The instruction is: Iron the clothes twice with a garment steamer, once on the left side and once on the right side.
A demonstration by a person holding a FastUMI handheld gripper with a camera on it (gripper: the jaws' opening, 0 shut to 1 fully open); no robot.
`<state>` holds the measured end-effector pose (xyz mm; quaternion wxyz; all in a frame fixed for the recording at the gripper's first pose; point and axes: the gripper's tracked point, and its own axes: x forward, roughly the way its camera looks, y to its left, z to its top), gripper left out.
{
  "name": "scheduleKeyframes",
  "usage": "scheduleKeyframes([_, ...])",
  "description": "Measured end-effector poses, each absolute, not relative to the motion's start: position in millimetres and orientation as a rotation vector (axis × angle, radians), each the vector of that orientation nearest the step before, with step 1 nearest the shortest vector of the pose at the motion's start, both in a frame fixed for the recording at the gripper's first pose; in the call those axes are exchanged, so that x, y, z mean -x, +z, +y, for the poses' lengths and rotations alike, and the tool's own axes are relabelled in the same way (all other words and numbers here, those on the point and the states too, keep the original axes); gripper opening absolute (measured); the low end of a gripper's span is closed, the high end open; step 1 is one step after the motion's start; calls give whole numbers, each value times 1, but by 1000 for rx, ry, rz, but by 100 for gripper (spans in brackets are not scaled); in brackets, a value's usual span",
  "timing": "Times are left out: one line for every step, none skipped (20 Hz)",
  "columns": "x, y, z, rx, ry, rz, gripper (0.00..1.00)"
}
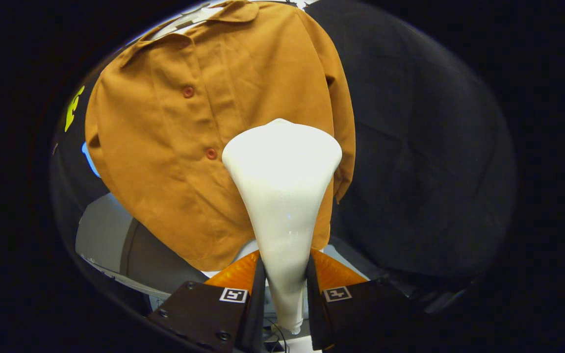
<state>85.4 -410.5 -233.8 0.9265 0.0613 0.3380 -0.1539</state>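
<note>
Now: claw [282, 279] clamps steamer [281, 196] handle | long axis forward, head toward shirt [174, 147]

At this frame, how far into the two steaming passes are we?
Done: the steamer is picked up, with the gripper jaws shut on its handle. In hand: its head is at the shirt, beside the button placket. Left: completed passes cannot be judged from this frame.

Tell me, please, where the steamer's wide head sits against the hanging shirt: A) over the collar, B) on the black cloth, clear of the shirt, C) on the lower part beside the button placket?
C: the gripper is shut on the white steamer, whose head overlaps the brown shirt low down, just beside the lower button.
</note>
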Motion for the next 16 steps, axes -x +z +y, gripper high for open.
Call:
scheduleKeyframes([-87,-217,-402,-106,-313,661,41])
scheduleKeyframes([-90,-203,-394,-86,-309,625,41])
scheduleKeyframes([-92,-190,-387,-73,-303,591,41])
scheduleKeyframes([-94,-176,-377,-61,-294,557,41])
scheduleKeyframes([-95,-164,-368,-51,-285,522,41])
scheduleKeyframes([-99,-150,-358,-43,-274,489,41])
scheduleKeyframes([-104,-136,-348,-37,-262,456,41])
scheduleKeyframes([-108,-121,-337,-32,-250,426,41])
scheduleKeyframes([-110,-110,-325,-27,-233,398,41])
scheduleKeyframes([-113,-99,-308,-20,-210,373,41])
scheduleKeyframes([-115,-89,-293,-10,-186,350,41])
scheduleKeyframes([-118,-77,-276,-1,-163,327,41])
scheduleKeyframes([-122,-65,-261,5,-141,303,41])
scheduleKeyframes([-124,-54,-248,8,-123,277,41])
scheduleKeyframes([-124,-42,-235,9,-110,254,41])
scheduleKeyframes([-123,-29,-222,5,-97,234,41])
